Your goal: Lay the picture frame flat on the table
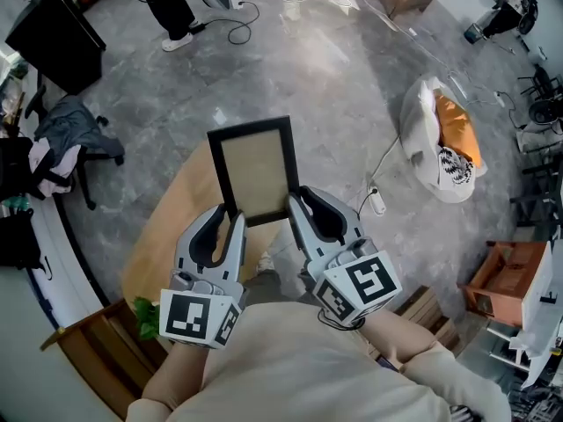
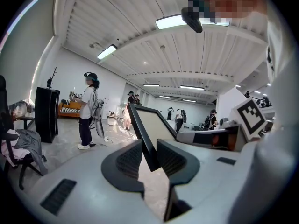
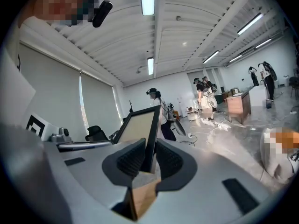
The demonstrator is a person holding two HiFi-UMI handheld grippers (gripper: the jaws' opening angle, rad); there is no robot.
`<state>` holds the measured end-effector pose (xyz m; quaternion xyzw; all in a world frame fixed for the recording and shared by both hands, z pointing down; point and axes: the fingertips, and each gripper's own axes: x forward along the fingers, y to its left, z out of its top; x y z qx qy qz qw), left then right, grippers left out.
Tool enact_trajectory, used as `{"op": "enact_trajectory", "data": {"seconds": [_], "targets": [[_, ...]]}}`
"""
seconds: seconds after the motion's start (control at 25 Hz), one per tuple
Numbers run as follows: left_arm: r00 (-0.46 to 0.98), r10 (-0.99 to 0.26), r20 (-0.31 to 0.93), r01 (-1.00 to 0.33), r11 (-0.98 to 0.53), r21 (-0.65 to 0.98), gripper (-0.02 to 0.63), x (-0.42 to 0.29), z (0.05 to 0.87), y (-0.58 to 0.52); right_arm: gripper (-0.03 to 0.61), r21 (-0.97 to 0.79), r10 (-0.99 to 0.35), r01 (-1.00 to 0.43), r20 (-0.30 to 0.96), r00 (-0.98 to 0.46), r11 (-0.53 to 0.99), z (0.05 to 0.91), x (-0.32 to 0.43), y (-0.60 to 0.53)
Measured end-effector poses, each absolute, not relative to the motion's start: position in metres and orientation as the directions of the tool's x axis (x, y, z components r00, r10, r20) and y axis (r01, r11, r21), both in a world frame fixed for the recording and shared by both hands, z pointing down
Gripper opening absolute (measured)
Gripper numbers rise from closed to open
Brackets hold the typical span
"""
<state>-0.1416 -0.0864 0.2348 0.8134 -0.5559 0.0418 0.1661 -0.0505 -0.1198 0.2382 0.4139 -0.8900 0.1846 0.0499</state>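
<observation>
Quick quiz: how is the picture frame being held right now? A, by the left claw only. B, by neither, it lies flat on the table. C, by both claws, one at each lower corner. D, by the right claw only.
C: the left claw and the right claw each pinch a lower corner of the picture frame, and each gripper view shows the frame's edge clamped between its jaws.

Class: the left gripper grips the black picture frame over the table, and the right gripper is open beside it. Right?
No. The right gripper is not open: the right gripper view shows its jaws shut on the picture frame's edge. The left gripper does grip the frame over the table.
</observation>
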Motion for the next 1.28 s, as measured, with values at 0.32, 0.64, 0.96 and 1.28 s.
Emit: {"op": "enact_trajectory", "data": {"seconds": [0.32,0.64,0.96,1.28], "targets": [[0.376,-0.879,0.294,-0.920,-0.316,0.233,0.094,-0.172,0.266,-0.133,0.054,-0.303,-0.703,-0.768,0.312,-0.639,0.564,0.273,-0.081,-0.166],[0.370,-0.854,0.366,-0.915,-0.266,0.303,0.094,-0.178,0.327,-0.166,0.054,-0.338,-0.666,-0.778,0.402,-0.628,0.530,0.331,-0.086,-0.199],[0.338,-0.840,0.424,-0.918,-0.193,0.347,0.093,-0.179,0.396,-0.190,0.052,-0.408,-0.616,-0.780,0.479,-0.625,0.474,0.410,-0.086,-0.223],[0.369,-0.816,0.446,-0.884,-0.159,0.440,0.094,-0.172,0.476,-0.204,0.052,-0.452,-0.565,-0.786,0.547,-0.618,0.422,0.494,-0.079,-0.241]]}}
